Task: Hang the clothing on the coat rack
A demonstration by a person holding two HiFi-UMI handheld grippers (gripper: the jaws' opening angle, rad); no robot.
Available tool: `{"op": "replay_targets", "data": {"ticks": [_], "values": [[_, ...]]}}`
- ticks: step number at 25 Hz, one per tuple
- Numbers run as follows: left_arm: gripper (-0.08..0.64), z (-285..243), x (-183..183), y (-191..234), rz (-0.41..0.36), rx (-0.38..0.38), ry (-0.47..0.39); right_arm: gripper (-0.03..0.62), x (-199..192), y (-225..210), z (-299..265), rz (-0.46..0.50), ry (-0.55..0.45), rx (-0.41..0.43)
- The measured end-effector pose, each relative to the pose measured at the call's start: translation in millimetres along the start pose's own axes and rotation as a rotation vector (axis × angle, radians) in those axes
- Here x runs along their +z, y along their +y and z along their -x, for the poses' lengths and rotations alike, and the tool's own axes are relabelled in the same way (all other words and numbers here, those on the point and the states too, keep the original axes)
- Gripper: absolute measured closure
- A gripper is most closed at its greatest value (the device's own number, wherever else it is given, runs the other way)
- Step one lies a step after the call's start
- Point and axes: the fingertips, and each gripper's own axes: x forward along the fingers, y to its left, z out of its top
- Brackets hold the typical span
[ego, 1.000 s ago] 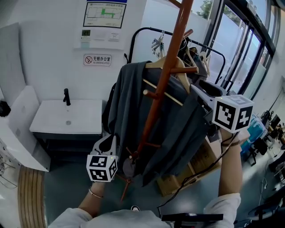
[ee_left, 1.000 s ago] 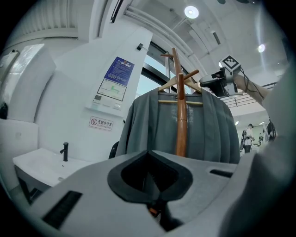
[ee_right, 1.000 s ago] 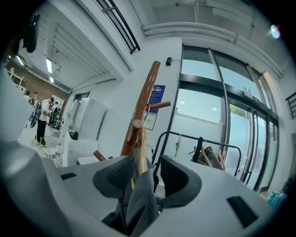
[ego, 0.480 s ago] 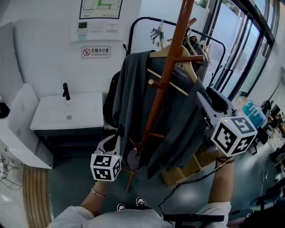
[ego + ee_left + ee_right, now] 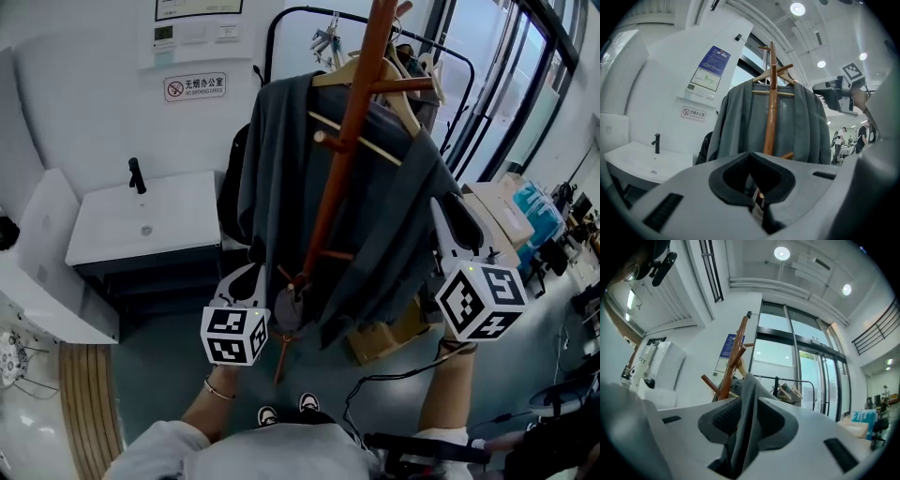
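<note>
- Head view: coat rack [image 5: 349, 141] is standing upright before the person, carrying the load high on its pegs.
- Grey clothing [image 5: 272, 178] is draping from a wooden hanger [image 5: 325, 77] near the top of the rack, its panels hanging either side of the pole.
- right gripper [image 5: 444, 214] jaws have just been closing and are now pinching the garment's right edge, likely to straighten it.
- left gripper [image 5: 251, 277] is sitting closed and empty near the left hem, probably on standby.
</note>
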Motion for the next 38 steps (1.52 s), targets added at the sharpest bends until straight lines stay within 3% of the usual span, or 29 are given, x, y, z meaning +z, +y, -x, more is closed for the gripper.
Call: {"op": "replay_targets", "data": {"ticks": [4,18,38], "values": [[0.551,-4,-3,-10,0.006,-0.019,0.002,0.497,-10,0,9,0.020,-0.040,-0.067],[0.551,-7,-16,-49,0.031,-0.015,0.019,0.544,-88,18,6,-0.141,0.054,0.000],[0.551,21,-14,-107,-0.056,0.094,0.027,0.568,-195,13,54,-0.271,0.225,0.075]]}}
